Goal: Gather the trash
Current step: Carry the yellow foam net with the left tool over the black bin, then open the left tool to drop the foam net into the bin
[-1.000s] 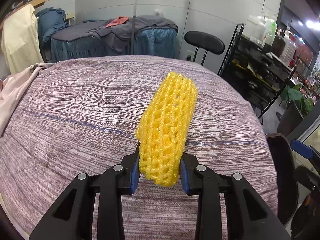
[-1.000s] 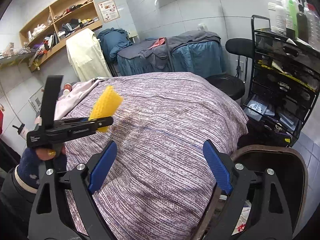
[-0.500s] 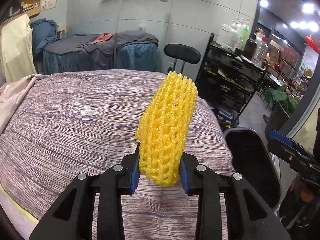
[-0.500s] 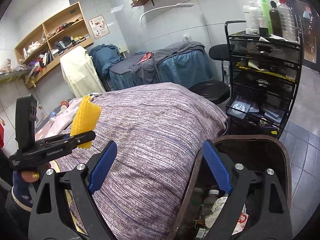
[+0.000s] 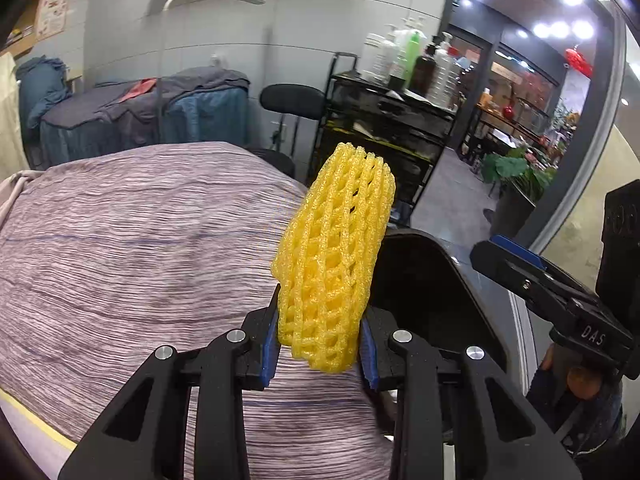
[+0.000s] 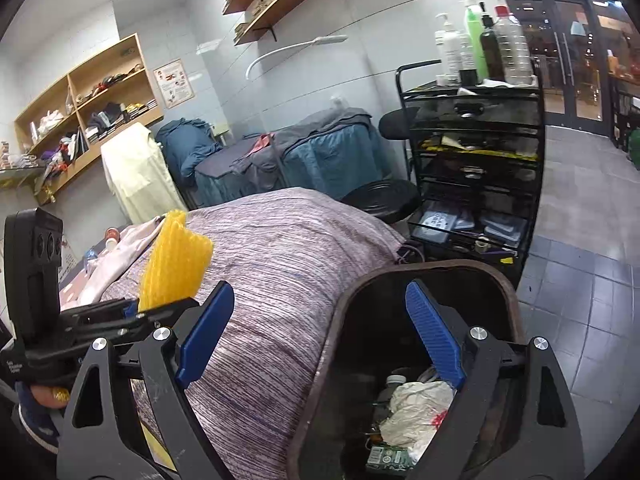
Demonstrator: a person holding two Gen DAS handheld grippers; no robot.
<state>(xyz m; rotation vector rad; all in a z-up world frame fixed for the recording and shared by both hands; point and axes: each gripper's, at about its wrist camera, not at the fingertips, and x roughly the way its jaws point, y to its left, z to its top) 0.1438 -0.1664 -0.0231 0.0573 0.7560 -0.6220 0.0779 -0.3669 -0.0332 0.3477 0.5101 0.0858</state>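
— While the yellow foam net [image 5: 334, 256] is pinched at its lower end between the fingers of the left gripper [image 5: 320, 350], where is it relative to the trash bin [image 6: 506, 300]?

— It is held in the air above the bed [image 6: 288, 248], just beside the bin's near rim and not yet over the opening. Most of the net stands up free beyond the fingers, leaning a little toward the bin.

— And the right gripper [image 6: 320, 336]?

— Its fingers are spread wide with nothing between them; it is poised over the bin's opening, where crumpled white wrapping [image 6: 416, 404] and other rubbish can already be seen at the bottom.

— How should the drop be done well?

— By judgement, the net should be carried fully past the rim before the grip is eased, so that its whole length hangs inside the bin's mouth. Being light and springy, it could be caught on the rim or bounced back onto the bed if it is let go early. The fingers should be tipped downward so the free end is pointed into the bin, then opened cleanly, since the mesh may cling to the blue pads.

— Anything to be avoided?

— The right gripper is close by, over the same opening, so room should be left between the two, and the bin's rim should not be knocked.
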